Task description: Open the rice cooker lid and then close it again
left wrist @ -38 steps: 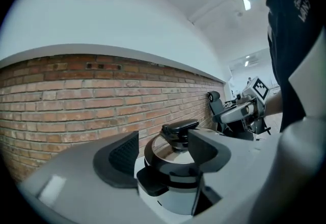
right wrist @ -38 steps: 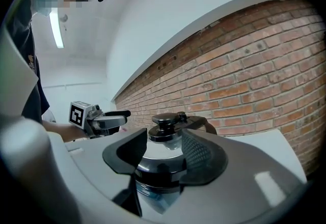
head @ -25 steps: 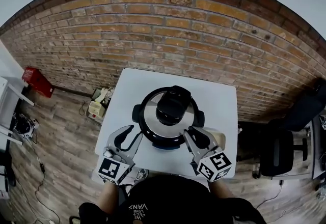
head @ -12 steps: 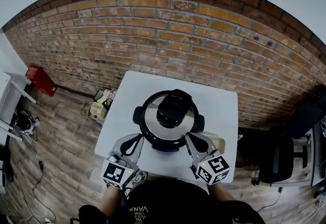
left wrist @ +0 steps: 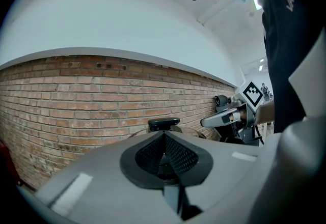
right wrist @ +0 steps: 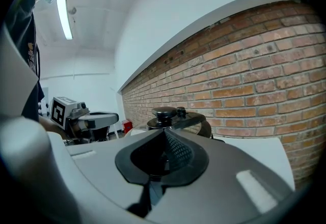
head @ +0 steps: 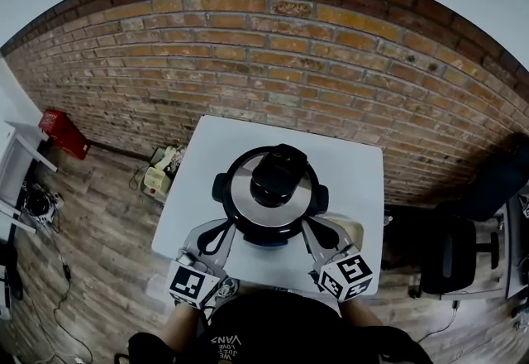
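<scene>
Left claw & right claw now pressed together vs prior frame; rice cooker betw. them.

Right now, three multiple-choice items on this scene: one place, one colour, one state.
1. The rice cooker stands on: A a white table; B a shelf; C a stove.
2. Its lid knob is: A red; B black; C white.
3. The left tongs and right tongs are: A open; B shut, empty; C clamped on the lid.
Key: 1 A, the table shows under it; 2 B, dark in every view; 3 B, each gripper view shows them closed on nothing.
</scene>
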Demonstrator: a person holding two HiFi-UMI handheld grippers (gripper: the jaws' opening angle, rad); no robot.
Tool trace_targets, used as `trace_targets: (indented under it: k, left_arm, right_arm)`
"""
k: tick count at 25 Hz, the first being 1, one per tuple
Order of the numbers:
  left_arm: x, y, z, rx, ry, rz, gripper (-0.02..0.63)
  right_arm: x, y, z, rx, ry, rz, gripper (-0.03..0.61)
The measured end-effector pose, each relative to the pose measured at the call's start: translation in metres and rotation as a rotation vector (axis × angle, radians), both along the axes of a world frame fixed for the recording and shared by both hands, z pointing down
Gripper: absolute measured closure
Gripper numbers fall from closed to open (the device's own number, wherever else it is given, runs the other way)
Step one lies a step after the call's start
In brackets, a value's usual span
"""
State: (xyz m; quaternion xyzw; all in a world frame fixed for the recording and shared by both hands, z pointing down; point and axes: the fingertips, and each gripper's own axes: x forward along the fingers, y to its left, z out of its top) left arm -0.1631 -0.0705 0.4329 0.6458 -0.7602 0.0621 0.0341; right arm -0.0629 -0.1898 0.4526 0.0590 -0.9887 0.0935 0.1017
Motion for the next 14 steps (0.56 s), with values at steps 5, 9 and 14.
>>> trace_targets:
  k: [5,9,14]
  left_arm:
    - [0.0035,-0.0033,0.0026,-0.001,-0.006,0.013,0.612]
    - [0.0025,-0.0045,0.006,0.016,-0.034,0.024,0.612]
    - [0.0038,-0.0054,0.0058,0.009,-0.035,0.026,0.612]
  right_arm:
    - [0.0009,0.0007,0.0018,-0.002,0.002,0.001,0.574]
    - [0.0008,0.0007,0.0007,-0.004,0.001,0.002,0.574]
    - [0.0011,0.0015,0.002,-0.005,0.001,-0.006,0.574]
